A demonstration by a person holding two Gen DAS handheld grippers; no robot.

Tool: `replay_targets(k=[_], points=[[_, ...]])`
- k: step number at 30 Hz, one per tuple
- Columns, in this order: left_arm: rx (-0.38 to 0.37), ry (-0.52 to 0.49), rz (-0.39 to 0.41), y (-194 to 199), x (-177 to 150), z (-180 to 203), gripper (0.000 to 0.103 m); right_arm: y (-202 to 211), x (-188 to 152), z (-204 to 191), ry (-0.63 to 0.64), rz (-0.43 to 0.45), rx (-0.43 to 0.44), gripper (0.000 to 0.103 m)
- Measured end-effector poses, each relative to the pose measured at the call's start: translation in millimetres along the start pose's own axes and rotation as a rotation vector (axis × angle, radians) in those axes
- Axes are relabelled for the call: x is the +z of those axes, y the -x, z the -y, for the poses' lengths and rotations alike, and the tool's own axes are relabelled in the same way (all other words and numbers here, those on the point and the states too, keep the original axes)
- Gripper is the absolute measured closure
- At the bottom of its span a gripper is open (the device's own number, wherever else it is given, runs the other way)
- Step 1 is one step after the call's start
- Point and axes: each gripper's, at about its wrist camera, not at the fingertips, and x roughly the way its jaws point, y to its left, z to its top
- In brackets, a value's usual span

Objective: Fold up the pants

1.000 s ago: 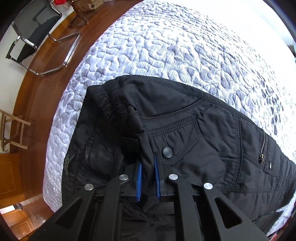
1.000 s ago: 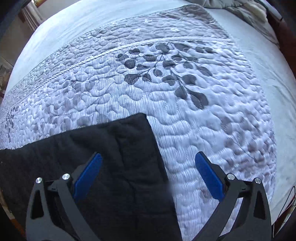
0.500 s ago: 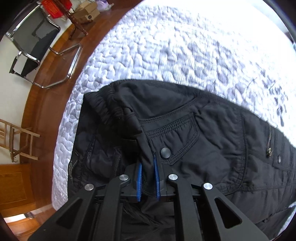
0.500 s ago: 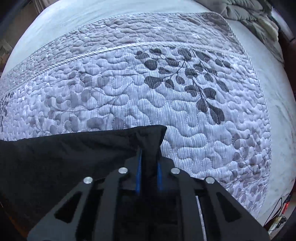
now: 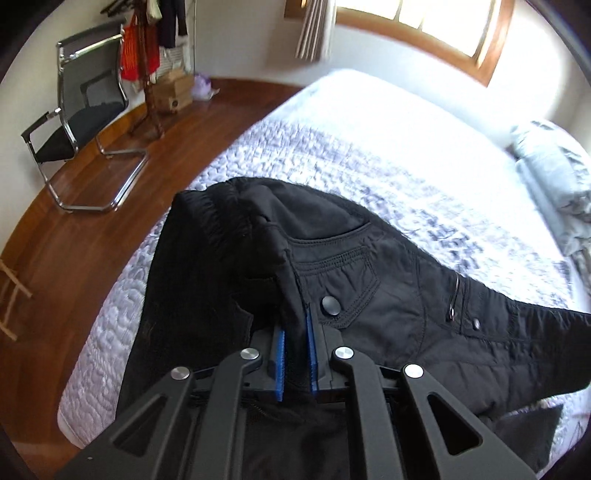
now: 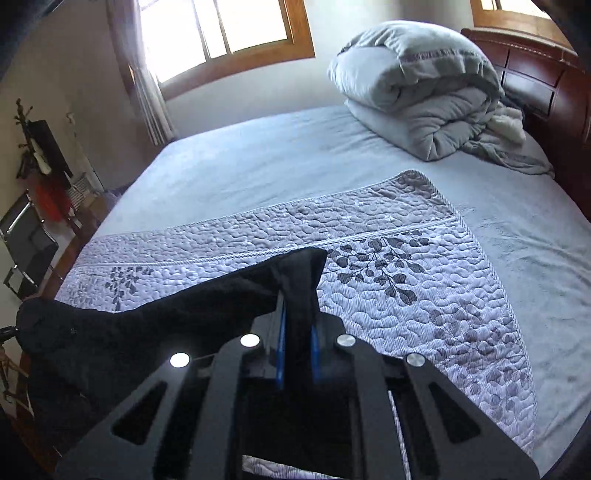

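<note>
Pants (image 5: 362, 295), black, hang over a quilt (image 6: 424, 295) spread on a bed (image 6: 258, 158). We note a chair (image 5: 81, 122) on the wood floor (image 5: 74, 236) at 10 o'clock in the left view, a window (image 6: 221, 26) at 12 and a rolled duvet (image 6: 424, 88) at 1 o'clock in the right view. Left gripper (image 5: 294, 354): blue pads pressed onto a fold of waistband, beside the pocket snap (image 5: 330, 305). Right gripper (image 6: 295, 347): fingers pinching the leg hem. We see the pants raised and stretched between both, waist bunched, the leg sagging toward 9 o'clock in the right view.
</note>
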Motion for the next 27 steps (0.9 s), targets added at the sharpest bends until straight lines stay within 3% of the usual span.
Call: replay_targets(k=[4,13,21,25,27], points=[[-0.074,0.037,0.065,29.1,-37.7,-27.7,0.093,41.7,-37.7,17.7,-0.041,0.044,0.016,0.094],[-0.145,0.112,0.069,61.7,-122.4,-76.0,0.093,96.9,-136.0,59.8,-0.231,0.026,0.038,0.096],[-0.149,0.127,0.028,51.1,-184.1,-96.5,0.091,115.2,-221.4,61.1,-0.295,-0.115,-0.003,0.096],[-0.135,0.155,0.013,49.0,-204.5,-103.8,0.086,109.4,-252.0,55.0,-0.279,-0.188,-0.028,0.096],[-0.121,0.177,0.025,53.5,-213.6,-110.0,0.078,103.7,-261.3,49.8,-0.265,-0.219,-0.031,0.095]])
